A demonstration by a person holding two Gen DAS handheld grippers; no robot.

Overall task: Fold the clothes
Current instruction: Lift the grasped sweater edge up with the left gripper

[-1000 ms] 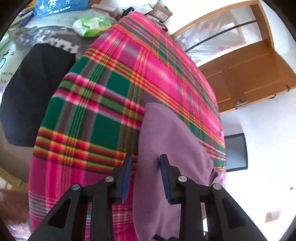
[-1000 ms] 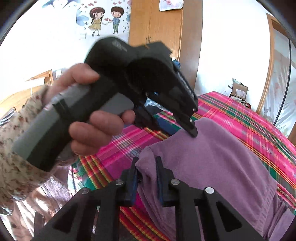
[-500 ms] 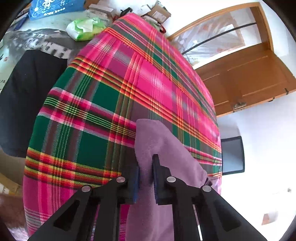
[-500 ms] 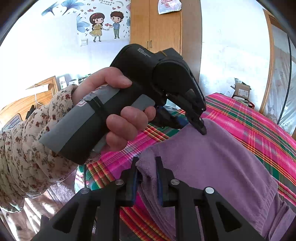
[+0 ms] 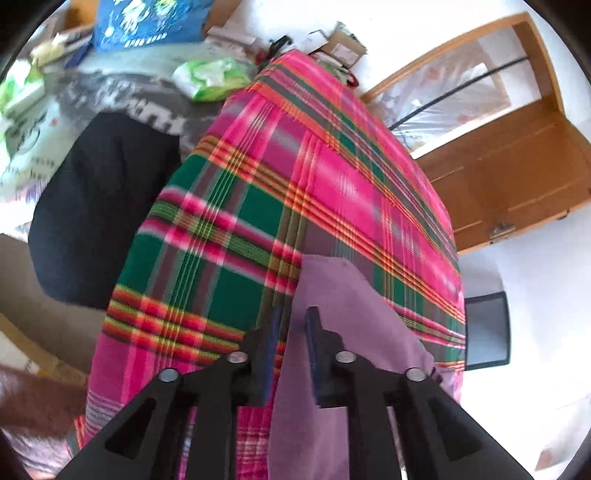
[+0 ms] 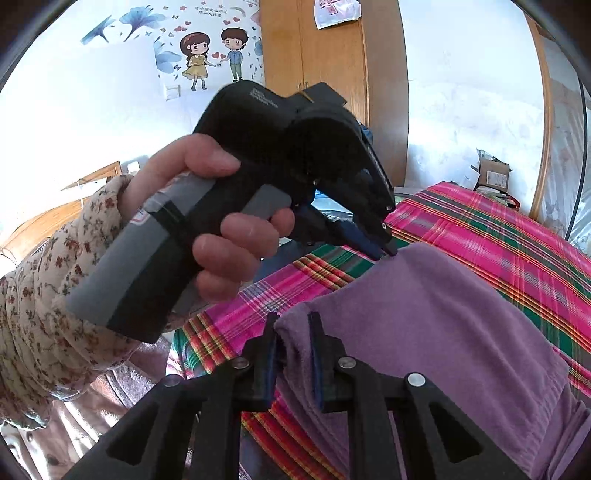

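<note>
A purple garment (image 6: 436, 332) lies on a bed covered with a pink, green and orange plaid spread (image 5: 295, 206), toward the spread's near edge. The right gripper (image 6: 293, 321) has a folded, bunched corner of the garment between its blue pads; the cloth fills the gap and both pads press on it, the jaws closing a shade tighter. From that corner the garment runs away flat to the right and up over the plaid. The left gripper (image 6: 386, 253) shows in the right wrist view, held by a hand (image 6: 221, 221) with a floral sleeve (image 6: 55, 314); its tips point down at the garment's far corner. In the left wrist view the left gripper (image 5: 293, 321) straddles the garment's edge: the jaws are opening, cloth lies between them, and a clear gap shows on either side, so the pads do not press it. Left of the spread lies a black cloth (image 5: 99, 206) on grey bedding, with a green and white packet (image 5: 214, 77) and a blue bag (image 5: 147, 22) beyond. A wooden door (image 5: 517, 166) stands to the right. In the right wrist view, a wooden wardrobe (image 6: 332, 92) and a cartoon couple sticker (image 6: 214, 55) fill the far wall.
</note>
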